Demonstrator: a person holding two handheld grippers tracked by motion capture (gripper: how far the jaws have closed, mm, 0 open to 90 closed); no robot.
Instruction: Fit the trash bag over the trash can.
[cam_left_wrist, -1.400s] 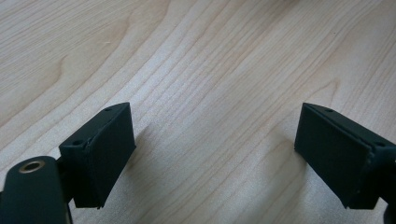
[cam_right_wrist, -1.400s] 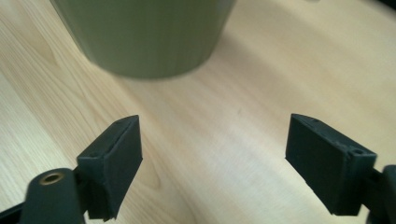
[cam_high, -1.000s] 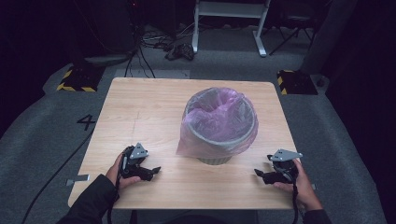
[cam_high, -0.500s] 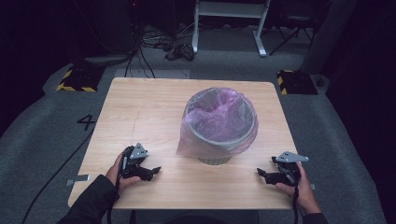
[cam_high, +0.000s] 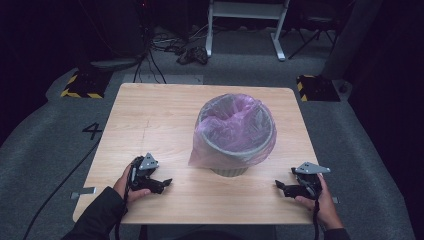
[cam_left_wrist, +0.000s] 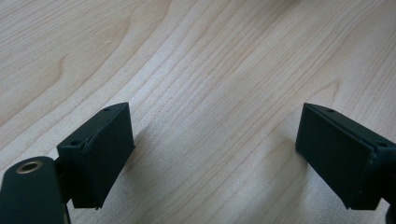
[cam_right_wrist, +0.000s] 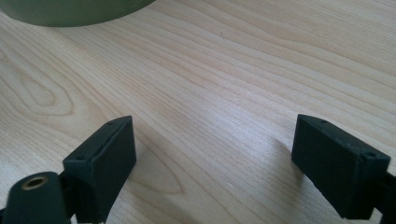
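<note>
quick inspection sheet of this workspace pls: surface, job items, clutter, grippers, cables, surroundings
Surface: wooden table, bare wood around the bin.
Job's things: grey bin upright, lined with a pink bag draped over its rim.
Clutter: nothing seen on the table.
Grippers: left hand-held gripper and right hand-held gripper low at the near edge, either side of the bin, jaws open, nothing between them.
Cables: black cables on the floor beyond the table; one trails at its left.
Surroundings: grey carpet, "4" floor mark, hazard-striped blocks, white stand.
</note>
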